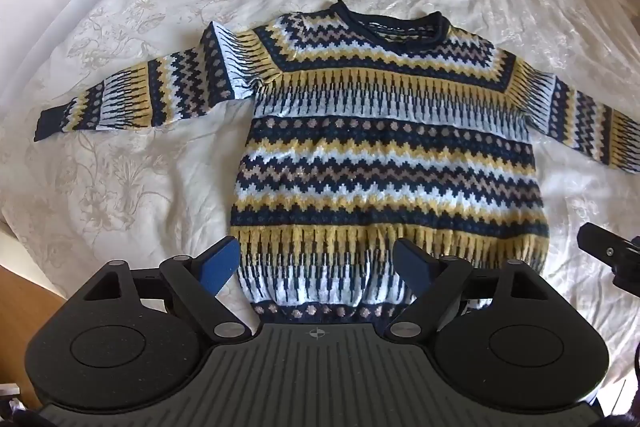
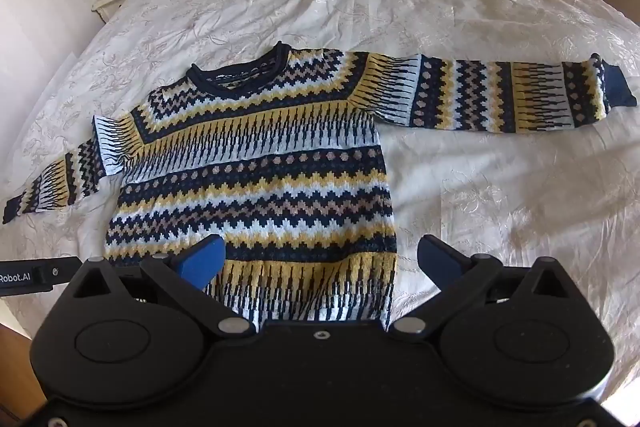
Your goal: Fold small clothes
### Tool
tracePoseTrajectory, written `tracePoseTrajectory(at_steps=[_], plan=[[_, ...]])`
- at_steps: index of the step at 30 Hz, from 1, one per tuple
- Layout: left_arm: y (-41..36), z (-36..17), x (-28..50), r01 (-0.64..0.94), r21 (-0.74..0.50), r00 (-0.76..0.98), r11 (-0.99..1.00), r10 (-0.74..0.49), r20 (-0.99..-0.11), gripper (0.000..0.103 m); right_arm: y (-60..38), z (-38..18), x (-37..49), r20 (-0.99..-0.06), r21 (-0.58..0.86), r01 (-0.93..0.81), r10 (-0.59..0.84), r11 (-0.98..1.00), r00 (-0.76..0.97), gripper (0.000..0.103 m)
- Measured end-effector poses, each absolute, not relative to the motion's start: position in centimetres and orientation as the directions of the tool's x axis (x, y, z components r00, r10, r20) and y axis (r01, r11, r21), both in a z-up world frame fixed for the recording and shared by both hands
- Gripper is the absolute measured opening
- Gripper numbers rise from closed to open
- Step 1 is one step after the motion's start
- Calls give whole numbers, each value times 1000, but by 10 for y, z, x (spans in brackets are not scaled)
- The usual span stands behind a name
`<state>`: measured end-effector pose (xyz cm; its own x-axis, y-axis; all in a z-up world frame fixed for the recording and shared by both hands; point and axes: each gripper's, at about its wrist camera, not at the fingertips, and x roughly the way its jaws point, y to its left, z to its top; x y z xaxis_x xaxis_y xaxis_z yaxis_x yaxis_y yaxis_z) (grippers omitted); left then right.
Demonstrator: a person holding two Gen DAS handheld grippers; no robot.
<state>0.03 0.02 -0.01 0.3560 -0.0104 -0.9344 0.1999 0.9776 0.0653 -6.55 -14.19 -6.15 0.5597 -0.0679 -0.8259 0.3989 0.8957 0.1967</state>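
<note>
We keep the sweater (image 1: 384, 155) spread flat mid-bed (image 1: 120, 187), both grippers' (image 1: 316, 259) (image 2: 320, 259) fingers wide over its hem, ready for folding.

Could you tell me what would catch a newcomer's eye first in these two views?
A bold patterned sweater in navy, yellow and pale blue lies flat on the cream bedspread, both sleeves spread out sideways. Over its hem hang the left tool and right tool, both open and holding nothing.

The only readable text is "Robot.AI", printed in white on the black left hand-held gripper (image 2: 38, 277) at the right wrist view's left edge.
</note>
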Motion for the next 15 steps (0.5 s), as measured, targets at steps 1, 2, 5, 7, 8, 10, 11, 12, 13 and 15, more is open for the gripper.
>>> tracePoseTrajectory(at_steps=[1,2,5,7,8,10,11,12,13,15], plan=[[0,0,0,198,67,356,978,-8,-934,83,-142,-61,-66,-824,198,397,-67,896,562,102],[0,0,0,197,68,356,978,-6,-934,83,-142,-61,-66,-822,199,396,-67,897,565,102],[-5,-7,-11,198,68,360,978,-8,-933,83,-137,-64,-76,-821,184,403,-84,897,564,102],[-7,-7,-19,206,54,355,977,-24,-935,83,-136,-66,-79,-825,182,411,-89,893,558,102],[-1,-6,-16,218,36,342,975,-42,-939,83,-134,-66,-81,-828,177,416,-94,892,553,102],[-2,-5,-18,229,34,340,973,-47,-939,83,-135,-65,-80,-834,177,428,-95,886,543,102],[-1,-5,-16,234,30,336,972,-52,-941,83,-134,-65,-81,-834,176,433,-99,884,542,102],[2,-2,-11,241,20,325,970,-61,-944,83,-129,-61,-81,-836,169,445,-111,880,537,102],[2,-2,-11,244,19,324,970,-63,-944,83,-128,-61,-82,-836,168,448,-114,878,537,102],[2,-1,-12,249,16,322,968,-67,-944,83,-127,-59,-84,-836,166,453,-118,876,536,102]])
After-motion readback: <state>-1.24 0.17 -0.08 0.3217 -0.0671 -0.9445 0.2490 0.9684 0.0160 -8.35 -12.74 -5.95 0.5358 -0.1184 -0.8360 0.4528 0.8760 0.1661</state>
